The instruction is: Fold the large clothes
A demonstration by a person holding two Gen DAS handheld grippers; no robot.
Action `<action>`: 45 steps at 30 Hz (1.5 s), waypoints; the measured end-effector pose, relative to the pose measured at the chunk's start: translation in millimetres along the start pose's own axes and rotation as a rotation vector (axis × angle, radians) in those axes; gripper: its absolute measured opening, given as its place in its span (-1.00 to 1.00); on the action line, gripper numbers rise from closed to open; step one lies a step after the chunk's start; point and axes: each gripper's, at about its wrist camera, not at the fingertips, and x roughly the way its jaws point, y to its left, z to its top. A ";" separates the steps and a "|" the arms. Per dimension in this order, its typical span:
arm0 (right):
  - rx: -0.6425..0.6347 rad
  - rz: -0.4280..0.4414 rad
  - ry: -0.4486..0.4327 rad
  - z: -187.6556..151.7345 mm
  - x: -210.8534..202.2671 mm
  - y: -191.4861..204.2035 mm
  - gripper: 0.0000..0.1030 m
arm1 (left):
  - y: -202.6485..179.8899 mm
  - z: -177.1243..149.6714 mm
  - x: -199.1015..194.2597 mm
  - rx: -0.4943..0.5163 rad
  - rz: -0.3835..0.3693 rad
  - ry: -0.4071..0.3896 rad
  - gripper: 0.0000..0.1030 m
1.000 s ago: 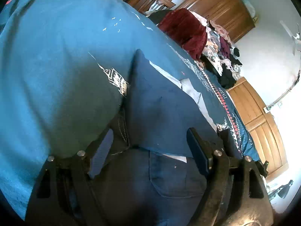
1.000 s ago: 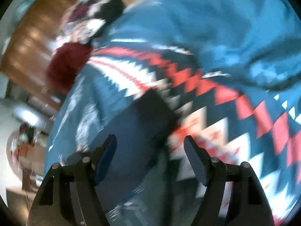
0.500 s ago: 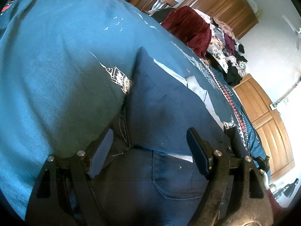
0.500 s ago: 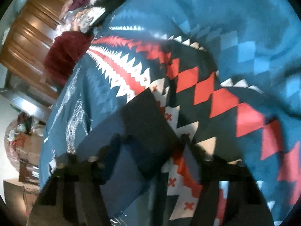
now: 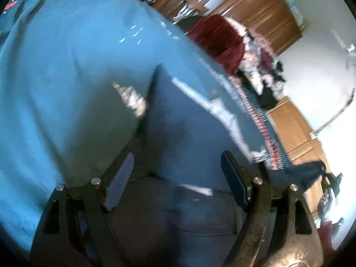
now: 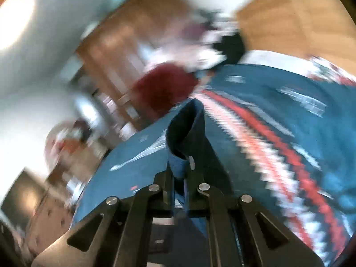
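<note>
Home bedroom; teal patterned bedspread (image 5: 66,77); wooden wardrobe (image 5: 244,6); heaped clothes (image 5: 255,51) along wall

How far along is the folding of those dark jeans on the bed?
Early on. Done: the jeans lie on the teal bedspread. In hand: the right claw is shut on a bunched piece of the jeans; the left claw is open over them. Left: no finished fold shows, and the clothes pile waits unfolded.

Daylight is flooding in, glare blowing out both views' edges; motion blur is smearing the right view heavily, fisheye bending the rims.
</note>
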 end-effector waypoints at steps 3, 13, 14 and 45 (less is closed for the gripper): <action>-0.119 0.110 0.075 -3.0 52.5 103.2 -0.82 | -24.4 12.2 -35.9 0.074 -0.051 -0.066 0.60; -0.392 0.452 0.536 -142.2 245.6 394.7 -0.65 | -8.6 39.0 -102.3 0.049 -0.052 -0.207 0.71; -0.409 0.445 0.562 -154.6 256.1 405.5 -0.65 | -3.4 39.1 -102.6 0.036 -0.047 -0.210 0.71; 0.078 -0.140 0.615 -291.8 191.4 -26.9 -1.00 | -31.6 7.1 -19.0 0.149 -0.014 0.022 0.71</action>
